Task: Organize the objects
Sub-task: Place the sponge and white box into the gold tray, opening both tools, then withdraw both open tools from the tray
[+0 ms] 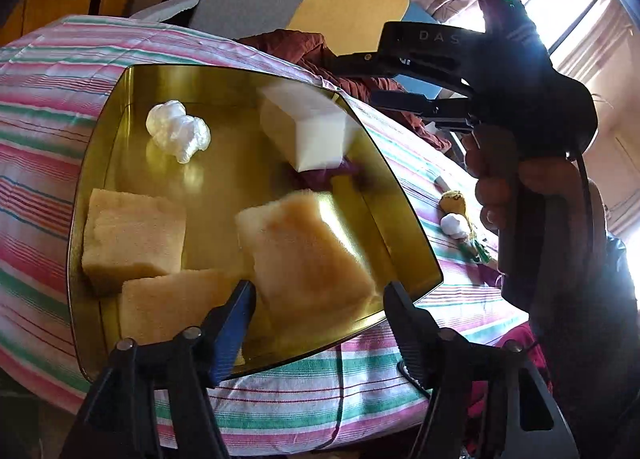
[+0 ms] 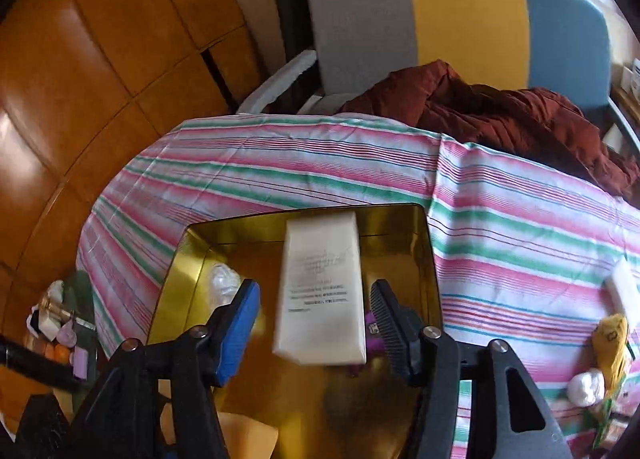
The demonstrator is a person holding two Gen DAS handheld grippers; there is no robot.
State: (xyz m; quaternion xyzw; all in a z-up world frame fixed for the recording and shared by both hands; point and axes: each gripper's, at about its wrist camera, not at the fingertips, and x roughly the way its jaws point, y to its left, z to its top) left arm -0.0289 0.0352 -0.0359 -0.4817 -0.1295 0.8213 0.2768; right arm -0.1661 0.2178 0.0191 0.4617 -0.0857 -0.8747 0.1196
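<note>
A shiny gold square metal tin (image 1: pixel 100 163) sits on a cloth striped in pink, green and white (image 1: pixel 44 71), filling the centre of the left wrist view. Inside it, three pale yellow foam sponge blocks (image 1: pixel 134 237) lie along the lower half: one at lower left, one just below it by the bottom rim, and a larger, blurred one at lower centre. A crumpled white plastic wad (image 1: pixel 178 130) lies in the tin's upper left part. A white rectangular block (image 1: pixel 312 131) is in the upper right part of the tin, over something purple (image 1: pixel 320 177).

The left gripper (image 1: pixel 318 301) has its jaws spread wide above the tin's near edge, with nothing between them. The right gripper (image 2: pixel 314 307) also has its jaws apart; the white block sits between them, blurred, and touches neither finger.

At the right edge of the right wrist view, a yellow knitted toy (image 2: pixel 610 343) and a small white ball (image 2: pixel 586 387) lie on the cloth. A rust-brown quilted garment (image 2: pixel 500 115) is heaped at the cloth's far edge, before a chair with a grey, yellow and blue back (image 2: pixel 460 15).
</note>
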